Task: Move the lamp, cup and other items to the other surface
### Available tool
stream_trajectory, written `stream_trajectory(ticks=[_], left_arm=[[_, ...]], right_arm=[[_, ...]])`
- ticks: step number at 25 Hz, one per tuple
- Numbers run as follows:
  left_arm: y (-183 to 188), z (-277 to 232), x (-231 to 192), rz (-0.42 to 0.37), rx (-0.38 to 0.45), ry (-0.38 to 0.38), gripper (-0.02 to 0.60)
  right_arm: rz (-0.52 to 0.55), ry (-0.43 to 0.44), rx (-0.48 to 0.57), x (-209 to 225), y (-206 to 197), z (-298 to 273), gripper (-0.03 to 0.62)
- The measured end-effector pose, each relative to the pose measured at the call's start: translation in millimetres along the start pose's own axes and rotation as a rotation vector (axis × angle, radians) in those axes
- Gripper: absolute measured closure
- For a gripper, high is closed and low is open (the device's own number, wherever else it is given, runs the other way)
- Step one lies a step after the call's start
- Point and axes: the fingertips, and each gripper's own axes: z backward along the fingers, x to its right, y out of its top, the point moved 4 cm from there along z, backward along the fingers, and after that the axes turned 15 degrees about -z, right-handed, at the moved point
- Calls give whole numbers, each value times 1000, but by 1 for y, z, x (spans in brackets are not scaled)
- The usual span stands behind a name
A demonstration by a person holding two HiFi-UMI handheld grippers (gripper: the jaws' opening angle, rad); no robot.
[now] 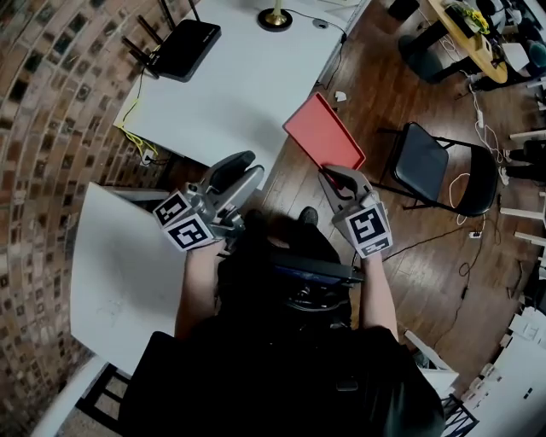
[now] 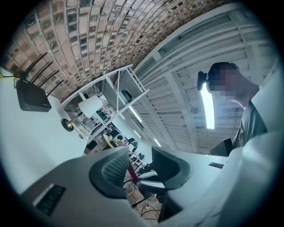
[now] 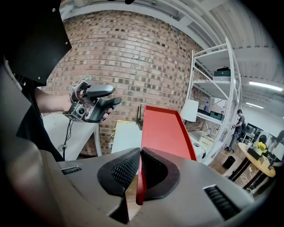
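Just square markers (image 1: 367, 227) on right gripper (image 1: 338, 181)

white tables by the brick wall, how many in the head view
2. The far table is at the top, bearing the router and the lamp base. The near table is at lower left, bare where visible. Others may lie outside the frame.

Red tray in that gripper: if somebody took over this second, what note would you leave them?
Right gripper: shut on the edge of the red tray; tray lifted, over the floor between the tables.
Left gripper: open, empty.
Lamp and router stand on the far white table. No cup in view.
Left: set the tray down, probably on the near white surface, then fetch those two.
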Motion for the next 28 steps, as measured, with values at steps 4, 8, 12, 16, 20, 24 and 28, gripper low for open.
stream_trajectory(ticks=[4, 8, 12, 16, 20, 24, 28], left_arm=[[-5, -19, -9, -16, -11, 34, 425], [-9, -54, -14, -38, -1, 99, 425], [-18, -101, -14, -58, -12, 155, 425], [-20, -151, -11, -79, 12, 210, 425], [-24, -188, -4, -100, 18, 250, 425], [-32, -207, 1, -111, 26, 314, 425], [-37, -218, 6, -131, 32, 374, 425]], right_arm=[[-3, 31, -3, 27, -7, -8, 574], [13, 85, -4, 67, -13, -11, 574], [45, 138, -1, 119, -11, -9, 574], [75, 193, 3, 174, -7, -4, 574], [94, 235, 5, 215, -4, 2, 574], [111, 292, 6, 240, -4, 4, 574], [131, 340, 11, 258, -4, 3, 574]])
